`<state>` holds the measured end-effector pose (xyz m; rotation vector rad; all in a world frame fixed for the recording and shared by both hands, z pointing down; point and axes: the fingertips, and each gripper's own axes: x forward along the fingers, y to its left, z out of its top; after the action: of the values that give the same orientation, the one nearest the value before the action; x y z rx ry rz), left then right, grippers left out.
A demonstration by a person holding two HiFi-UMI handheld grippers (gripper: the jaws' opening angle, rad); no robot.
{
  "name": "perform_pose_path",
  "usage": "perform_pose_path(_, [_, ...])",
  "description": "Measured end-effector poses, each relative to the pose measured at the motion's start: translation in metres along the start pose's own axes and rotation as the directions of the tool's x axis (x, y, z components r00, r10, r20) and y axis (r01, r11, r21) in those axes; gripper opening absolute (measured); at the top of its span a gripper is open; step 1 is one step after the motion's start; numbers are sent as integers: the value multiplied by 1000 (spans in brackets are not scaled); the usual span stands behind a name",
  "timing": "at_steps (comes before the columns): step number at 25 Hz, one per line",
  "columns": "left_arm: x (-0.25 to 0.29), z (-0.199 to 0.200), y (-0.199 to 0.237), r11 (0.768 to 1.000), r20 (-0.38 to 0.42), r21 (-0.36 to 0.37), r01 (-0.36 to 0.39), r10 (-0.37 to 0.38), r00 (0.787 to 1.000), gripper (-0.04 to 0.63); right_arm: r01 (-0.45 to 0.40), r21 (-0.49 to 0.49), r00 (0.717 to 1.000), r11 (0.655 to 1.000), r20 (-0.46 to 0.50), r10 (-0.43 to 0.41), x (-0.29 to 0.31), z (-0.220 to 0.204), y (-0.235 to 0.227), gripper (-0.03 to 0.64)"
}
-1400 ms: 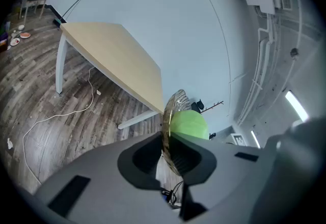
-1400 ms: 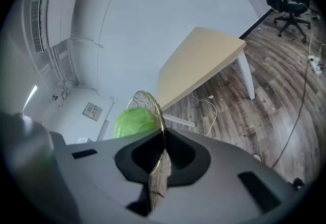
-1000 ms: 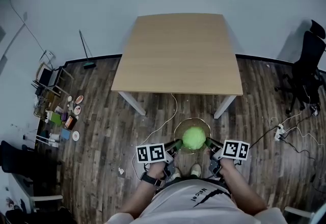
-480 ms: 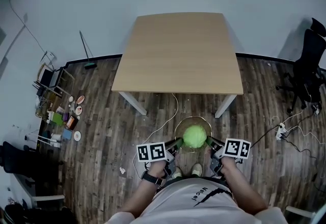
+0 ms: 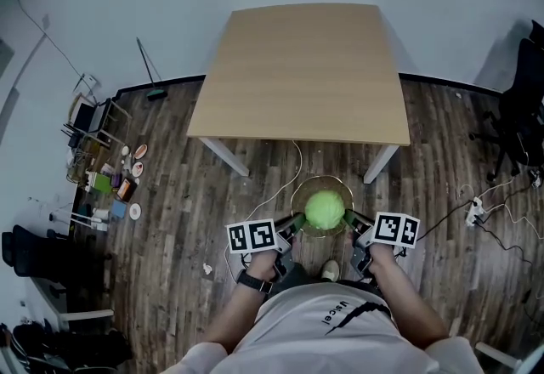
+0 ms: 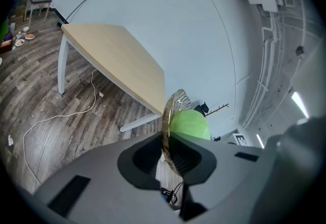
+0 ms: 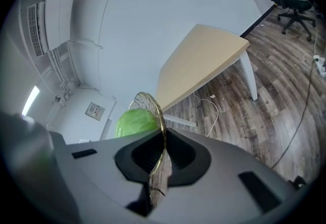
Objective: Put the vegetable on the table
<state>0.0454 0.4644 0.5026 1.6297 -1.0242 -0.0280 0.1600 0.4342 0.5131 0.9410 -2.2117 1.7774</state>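
Pinching the wire basket (image 6: 177,99), left gripper (image 5: 297,239) and right gripper (image 5: 350,238) hold cabbage (image 5: 324,209) aloft.

The light wooden surface (image 5: 302,66) stood on white legs (image 5: 228,158) upon the dark plank floor (image 5: 191,211); a white cable (image 6: 94,85) trailed from under its edge.

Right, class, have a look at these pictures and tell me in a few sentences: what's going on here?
A person stands just short of a wooden table, carrying a wire basket with a green cabbage in it. The left gripper and the right gripper are each clamped on the basket's rim, on opposite sides, holding it above the wooden floor. The cabbage is not yet on the table.
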Motion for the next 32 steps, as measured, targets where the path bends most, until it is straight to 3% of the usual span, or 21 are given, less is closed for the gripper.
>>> perform_pose_path(12, [38, 43, 28, 999, -42, -26, -20, 19, 999, 48, 48, 37, 999, 998, -15, -47, 43, 38, -17, 26])
perform_pose_path(25, [94, 194, 73, 997, -171, 69, 25, -13, 985, 48, 97, 110, 988, 989, 106, -108, 150, 142, -1, 25])
perform_pose_path(32, [126, 246, 89, 995, -227, 88, 50, -29, 973, 48, 125, 164, 978, 978, 147, -150, 187, 184, -6, 25])
